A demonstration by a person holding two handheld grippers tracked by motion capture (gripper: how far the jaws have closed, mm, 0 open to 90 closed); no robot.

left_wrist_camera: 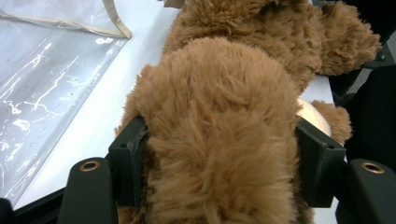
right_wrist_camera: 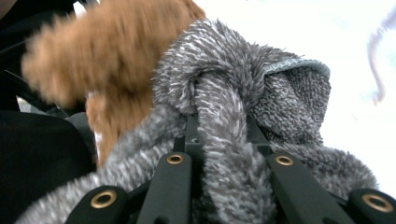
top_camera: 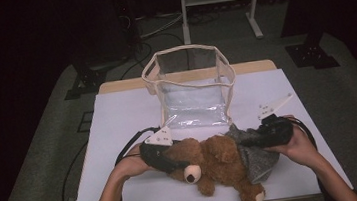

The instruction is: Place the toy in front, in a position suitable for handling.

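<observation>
A brown teddy bear (top_camera: 212, 163) lies on its side near the table's front edge, with a grey fuzzy garment (top_camera: 255, 157) around its lower body. My left gripper (top_camera: 159, 155) holds the bear's head; in the left gripper view its jaws press into the brown fur (left_wrist_camera: 219, 140) from both sides. My right gripper (top_camera: 265, 135) is shut on a fold of the grey garment (right_wrist_camera: 224, 140), with the bear's brown fur (right_wrist_camera: 102, 60) beyond it.
A clear plastic bag (top_camera: 191, 86) with beige trim stands open at the table's middle back, and its clear wall (left_wrist_camera: 42, 93) lies beside the bear. The white table cover (top_camera: 118, 117) has room left and right. Cables trail from both grippers.
</observation>
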